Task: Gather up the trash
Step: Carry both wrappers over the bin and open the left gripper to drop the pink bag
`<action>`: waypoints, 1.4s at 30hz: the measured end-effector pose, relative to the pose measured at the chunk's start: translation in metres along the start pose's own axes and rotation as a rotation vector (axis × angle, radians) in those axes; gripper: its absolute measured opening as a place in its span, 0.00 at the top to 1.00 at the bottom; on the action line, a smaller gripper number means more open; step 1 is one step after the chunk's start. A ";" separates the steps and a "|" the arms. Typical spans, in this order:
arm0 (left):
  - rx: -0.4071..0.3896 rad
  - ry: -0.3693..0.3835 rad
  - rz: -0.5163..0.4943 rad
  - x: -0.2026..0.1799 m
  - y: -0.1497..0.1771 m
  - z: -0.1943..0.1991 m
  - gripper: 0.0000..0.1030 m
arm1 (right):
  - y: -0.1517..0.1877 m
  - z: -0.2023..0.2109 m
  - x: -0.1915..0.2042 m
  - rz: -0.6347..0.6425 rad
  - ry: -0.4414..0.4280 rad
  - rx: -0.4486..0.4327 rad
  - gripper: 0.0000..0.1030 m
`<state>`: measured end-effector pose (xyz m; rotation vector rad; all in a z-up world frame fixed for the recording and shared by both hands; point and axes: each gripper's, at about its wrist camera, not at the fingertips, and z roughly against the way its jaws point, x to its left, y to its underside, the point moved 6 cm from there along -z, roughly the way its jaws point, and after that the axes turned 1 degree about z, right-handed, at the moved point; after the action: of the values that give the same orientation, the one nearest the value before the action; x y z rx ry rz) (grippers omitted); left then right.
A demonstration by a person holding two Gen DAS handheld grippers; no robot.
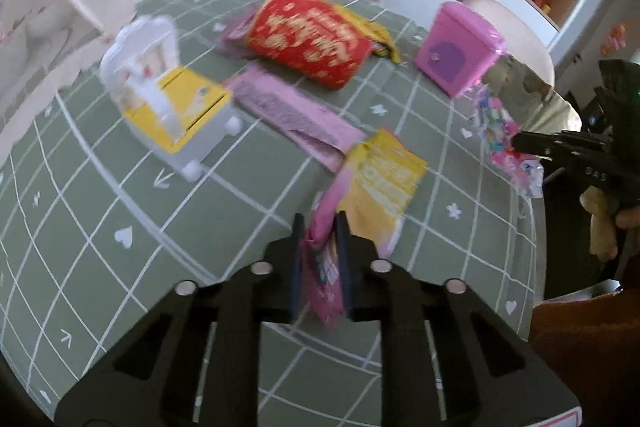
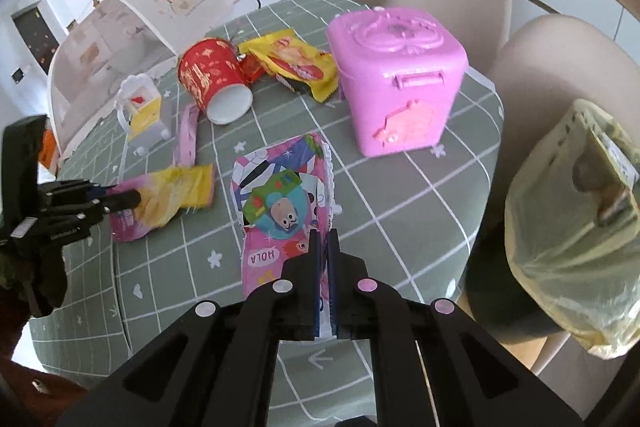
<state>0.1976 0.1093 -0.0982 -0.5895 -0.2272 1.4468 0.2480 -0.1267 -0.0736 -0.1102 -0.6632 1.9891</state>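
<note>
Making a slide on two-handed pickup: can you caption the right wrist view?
Right gripper clamps a cartoon-print wrapper while the left gripper pinches a pink-yellow wrapper.

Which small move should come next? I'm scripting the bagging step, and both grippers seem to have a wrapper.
Probably carry the right gripper over to the yellowish trash bag beside the table. It is shut on the cartoon-print wrapper, which that bag is nearest. The left gripper, shut on the pink-and-yellow wrapper, could follow.
</note>
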 end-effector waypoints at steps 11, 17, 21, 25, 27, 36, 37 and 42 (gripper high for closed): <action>-0.146 0.030 0.133 -0.010 -0.036 0.055 0.91 | -0.008 0.042 -0.010 -0.023 -0.004 -0.119 0.94; -0.299 0.020 0.058 -0.050 -0.087 0.107 0.91 | -0.042 0.098 -0.018 -0.008 -0.003 -0.269 0.94; -0.394 0.056 -0.003 -0.093 -0.129 0.128 0.91 | -0.058 0.142 -0.040 -0.003 0.034 -0.365 0.94; -0.432 0.127 -0.038 -0.136 -0.164 0.128 0.91 | -0.065 0.180 -0.076 -0.022 0.091 -0.428 0.94; -0.433 0.171 -0.049 -0.160 -0.178 0.123 0.91 | -0.067 0.198 -0.099 -0.037 0.134 -0.450 0.94; -0.348 0.286 -0.137 -0.278 -0.214 0.058 0.91 | -0.037 0.242 -0.215 -0.171 0.256 -0.485 0.94; -0.335 0.293 -0.138 -0.286 -0.215 0.052 0.91 | -0.033 0.244 -0.227 -0.190 0.259 -0.487 0.94; -0.260 0.314 -0.133 -0.327 -0.222 0.005 0.91 | -0.023 0.250 -0.283 -0.246 0.287 -0.497 0.94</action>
<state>0.3434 -0.2101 0.0844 -0.9847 -0.2030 1.1853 0.3210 -0.4587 0.0935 -0.5739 -0.9195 1.5026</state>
